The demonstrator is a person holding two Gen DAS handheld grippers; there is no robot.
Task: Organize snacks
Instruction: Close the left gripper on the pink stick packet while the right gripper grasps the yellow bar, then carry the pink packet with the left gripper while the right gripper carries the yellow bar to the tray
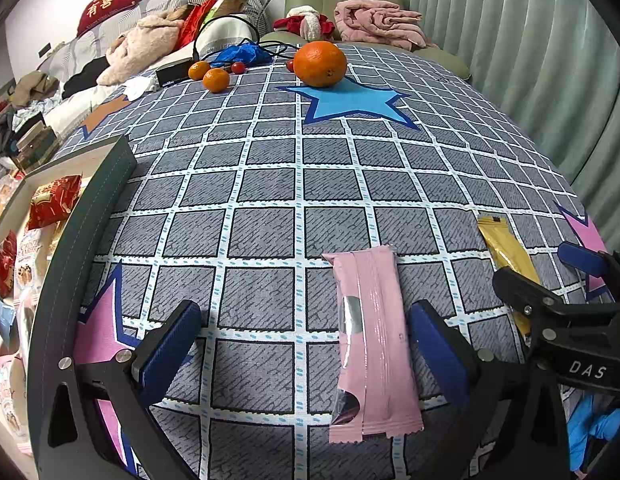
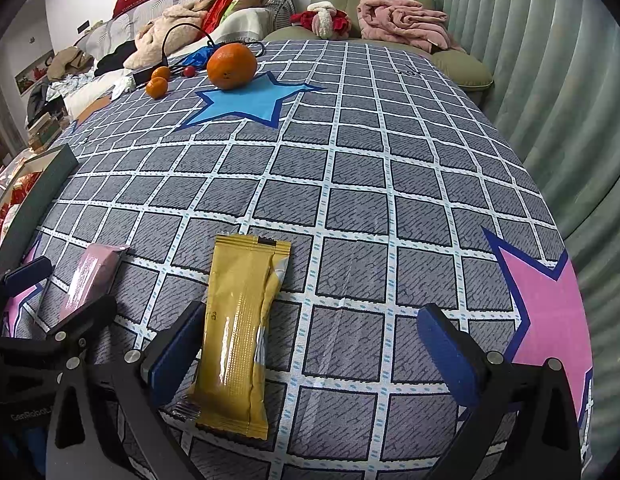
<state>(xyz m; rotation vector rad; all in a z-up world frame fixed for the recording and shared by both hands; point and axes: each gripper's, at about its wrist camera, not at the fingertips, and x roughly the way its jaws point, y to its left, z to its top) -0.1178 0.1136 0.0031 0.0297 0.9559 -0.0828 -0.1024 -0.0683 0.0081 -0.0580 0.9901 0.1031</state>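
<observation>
Pink snack packet [image 1: 369, 344] flat on checked tablecloth [image 1: 270, 184], lying between fingers of left gripper [image 1: 310, 356], closer to its right finger; jaws spread wide, gripping nothing. Yellow snack packet [image 2: 240, 336] flat beside it, between fingers of right gripper [image 2: 310, 356], just beside its left finger; jaws also spread, empty. Box [image 1: 76, 216] at table's left edge holds red and white snack bags. Far side: 1 big orange [image 1: 319, 63] on blue star, 2 small oranges [image 1: 209, 75] near black cable.
</observation>
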